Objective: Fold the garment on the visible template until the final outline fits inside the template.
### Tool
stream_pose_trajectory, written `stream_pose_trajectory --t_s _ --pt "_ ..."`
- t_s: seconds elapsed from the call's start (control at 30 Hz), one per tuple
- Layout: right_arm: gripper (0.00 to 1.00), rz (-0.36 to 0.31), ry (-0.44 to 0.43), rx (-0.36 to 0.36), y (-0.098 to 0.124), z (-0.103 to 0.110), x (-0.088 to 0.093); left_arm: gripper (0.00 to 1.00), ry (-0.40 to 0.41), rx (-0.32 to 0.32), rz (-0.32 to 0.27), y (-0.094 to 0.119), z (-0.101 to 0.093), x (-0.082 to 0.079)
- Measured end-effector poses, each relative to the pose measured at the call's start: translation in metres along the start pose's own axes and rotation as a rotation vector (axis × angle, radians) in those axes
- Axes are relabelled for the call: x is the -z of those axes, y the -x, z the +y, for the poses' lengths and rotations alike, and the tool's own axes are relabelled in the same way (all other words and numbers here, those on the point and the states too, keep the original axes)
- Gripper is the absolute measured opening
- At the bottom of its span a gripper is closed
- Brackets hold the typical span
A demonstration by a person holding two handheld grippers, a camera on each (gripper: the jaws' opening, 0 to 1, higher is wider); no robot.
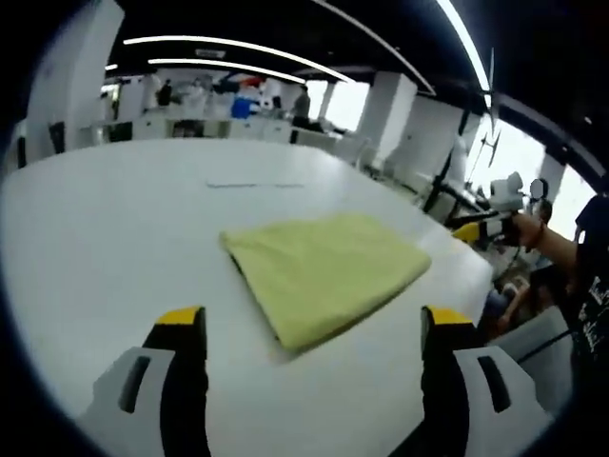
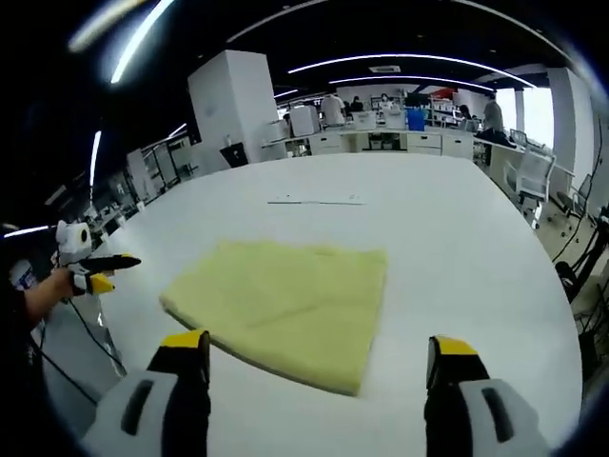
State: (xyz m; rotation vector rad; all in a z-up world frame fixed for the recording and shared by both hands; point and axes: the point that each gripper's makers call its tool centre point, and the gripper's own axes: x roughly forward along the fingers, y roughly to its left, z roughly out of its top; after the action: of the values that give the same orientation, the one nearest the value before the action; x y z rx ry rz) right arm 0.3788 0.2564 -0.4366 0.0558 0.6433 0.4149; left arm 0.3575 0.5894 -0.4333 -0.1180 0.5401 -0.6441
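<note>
A pale yellow-green cloth garment (image 1: 326, 269) lay folded into a flat, roughly four-sided pad on the broad white table (image 1: 114, 238), toward one long edge of it and well apart from the far end. In the left gripper view the left gripper (image 1: 314, 328) hung above the table short of the garment, its yellow-tipped black jaws spread wide — nothing between them, and neither touching the cloth. The garment's nearest corner lay in the gap between those jaws as seen from the camera. In the right gripper view the right gripper (image 2: 320, 352) was likewise held wide with nothing in it, its jaws framing the near edge of the garment without touching it. A thin pale strip (image 2: 316, 201) lay on the table beyond the garment, toward the far edge. The other gripper showed at the side of each view, off the table's edge, in a person's hand (image 1: 529, 231) — its jaws too small to judge. Desks, chairs and white columns stood beyond the table
</note>
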Motion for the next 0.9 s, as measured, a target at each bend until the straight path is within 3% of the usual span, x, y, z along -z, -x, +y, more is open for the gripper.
stream_pose_trajectory --t_s 0.23,0.53,0.9 --pt "1.00 -0.036 0.011 -0.039 0.022 0.025 -0.010 0.99 -0.017 -0.005 0.005 0.008 -0.017 -0.005" --pt "1.00 -0.048 0.043 -0.040 0.040 0.035 -0.011 0.99 -0.049 -0.024 0.020 0.014 -0.013 -0.004" --pt "1.00 0.000 0.110 -0.016 0.044 0.043 0.007 0.99 -0.093 -0.036 0.031 0.022 -0.020 -0.002"
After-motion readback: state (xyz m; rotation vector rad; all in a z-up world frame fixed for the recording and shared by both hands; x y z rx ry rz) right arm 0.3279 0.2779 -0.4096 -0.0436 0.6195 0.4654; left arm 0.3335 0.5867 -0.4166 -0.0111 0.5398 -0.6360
